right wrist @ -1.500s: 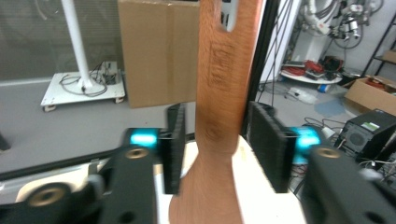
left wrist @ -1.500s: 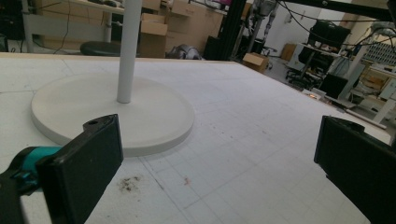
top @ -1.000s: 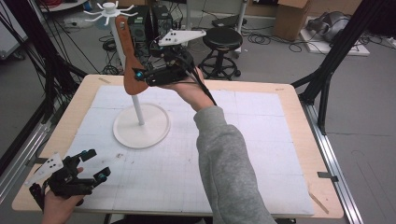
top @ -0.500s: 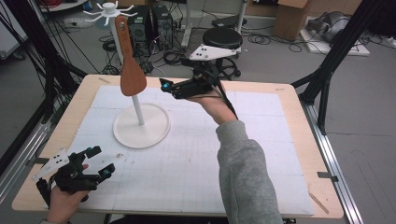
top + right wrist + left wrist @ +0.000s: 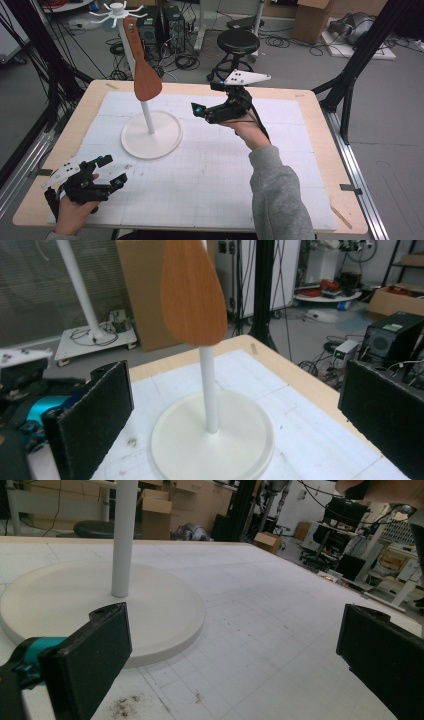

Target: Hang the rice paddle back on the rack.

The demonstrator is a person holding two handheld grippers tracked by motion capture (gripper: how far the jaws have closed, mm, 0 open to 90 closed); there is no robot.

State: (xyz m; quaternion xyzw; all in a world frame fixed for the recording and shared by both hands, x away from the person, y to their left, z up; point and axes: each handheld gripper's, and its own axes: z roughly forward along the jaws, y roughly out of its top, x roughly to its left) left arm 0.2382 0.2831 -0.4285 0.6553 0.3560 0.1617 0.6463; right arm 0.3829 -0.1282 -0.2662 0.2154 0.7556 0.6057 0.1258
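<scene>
1. Wooden spatula (image 5: 146,82) hangs by its handle from the white stand (image 5: 151,134), near the desk's far-left corner.
2. Right gripper (image 5: 200,111): jaws have just been opening, now wide apart, nothing between them, off to the spatula's right.
3. Left gripper (image 5: 111,171): jaws apart, empty, resting at the near-left corner.
4. Judgement: hanging step appears complete; next move calls for a clear retreat without knocking the stand.

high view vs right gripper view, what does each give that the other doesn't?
High view: the left gripper low at the table's near left corner, the right gripper off the stand, and the rack's hook crown.
Right gripper view: its own jaws wide apart with nothing between them.
Both: the wooden spatula hanging beside the white pole, and the round base.
</scene>
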